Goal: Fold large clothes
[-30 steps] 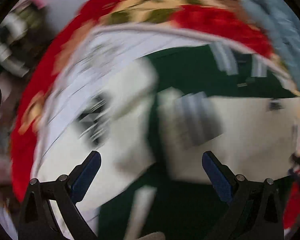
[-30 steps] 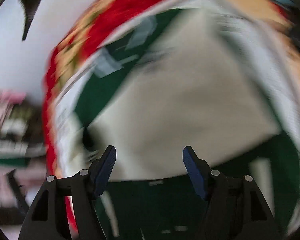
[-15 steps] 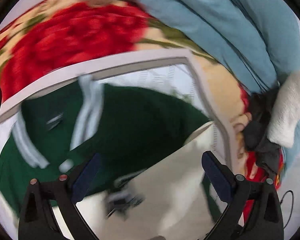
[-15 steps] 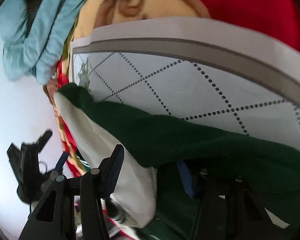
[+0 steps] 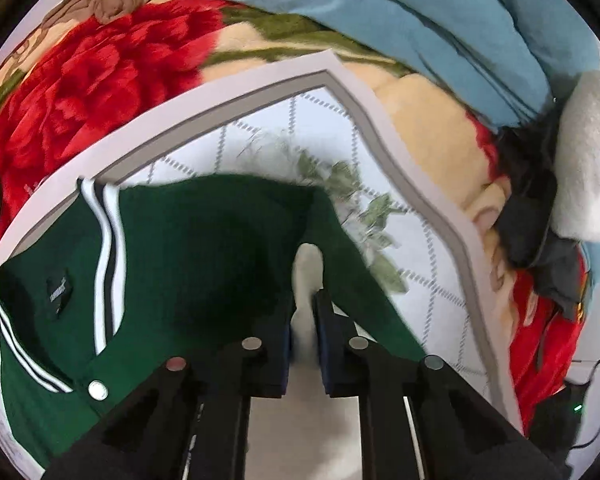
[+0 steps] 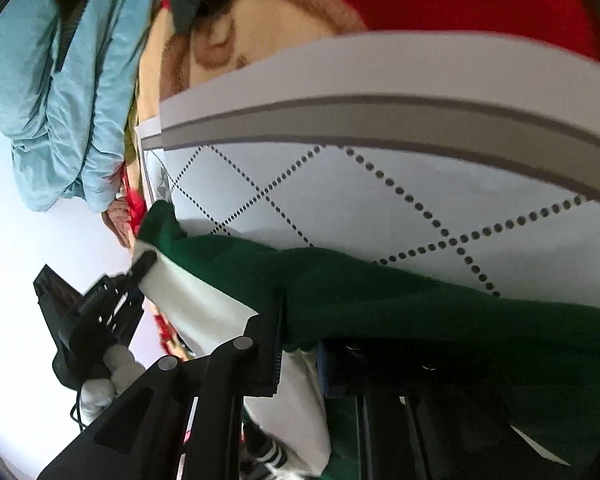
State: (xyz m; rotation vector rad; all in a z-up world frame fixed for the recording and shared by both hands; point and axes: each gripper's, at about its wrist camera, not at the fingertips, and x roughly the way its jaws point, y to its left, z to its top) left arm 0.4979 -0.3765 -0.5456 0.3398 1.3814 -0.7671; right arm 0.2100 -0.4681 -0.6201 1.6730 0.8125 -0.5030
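Green jacket (image 5: 204,264) is lying low-centre on the quilted mat (image 5: 260,92); I'm pinching its cream sleeve with my left gripper (image 5: 305,344) and right gripper (image 6: 298,360), jaws just closing, needing an even, taut lift.

Green-and-cream varsity jacket (image 5: 204,248) lying on the mat

You are looking at a dark green jacket with white-and-black striped ribbing, a snap button and cream sleeves; it is lying partly spread, its cream sleeve (image 6: 204,300) bunching up along the near edge beside the green body.
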